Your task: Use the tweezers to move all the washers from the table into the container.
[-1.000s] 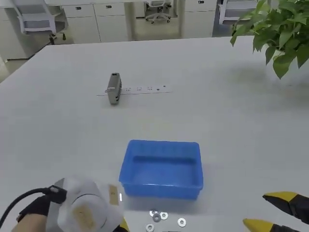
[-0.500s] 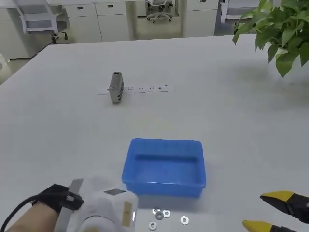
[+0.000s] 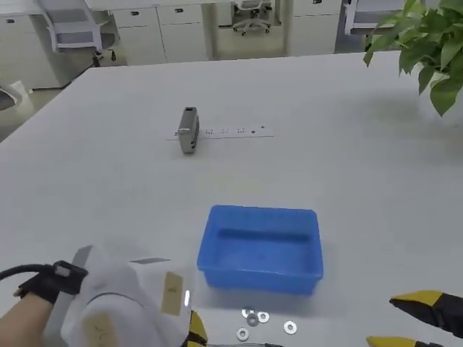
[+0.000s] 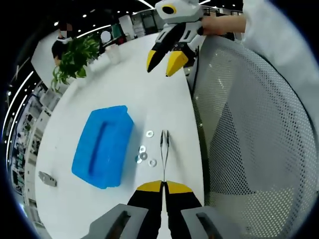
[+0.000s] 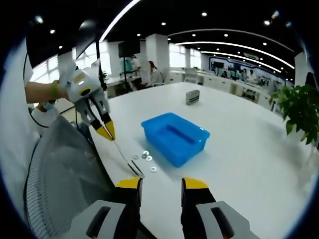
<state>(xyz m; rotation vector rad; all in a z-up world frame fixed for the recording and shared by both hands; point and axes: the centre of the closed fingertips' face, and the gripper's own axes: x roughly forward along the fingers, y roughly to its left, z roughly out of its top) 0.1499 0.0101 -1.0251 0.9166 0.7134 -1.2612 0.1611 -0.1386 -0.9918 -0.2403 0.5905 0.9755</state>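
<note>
A blue container stands on the white table. Several small metal washers lie loose just in front of it, toward me. My left gripper is shut on thin metal tweezers, whose tips point at the washers. From the right gripper view, the left gripper holds the tweezers slanting down beside the washers. In the head view the left gripper sits at the bottom left. My right gripper stands open and empty at the bottom right, also seen with its jaws apart in its own view.
A power strip with a grey adapter lies on the far side of the table. A green plant stands at the far right corner. A mesh chair back is close behind the near table edge. Office chairs stand beyond the table.
The head camera has shifted, so the scene sits further right. The left gripper moved right, then back left. Container, washers and right gripper stay put.
</note>
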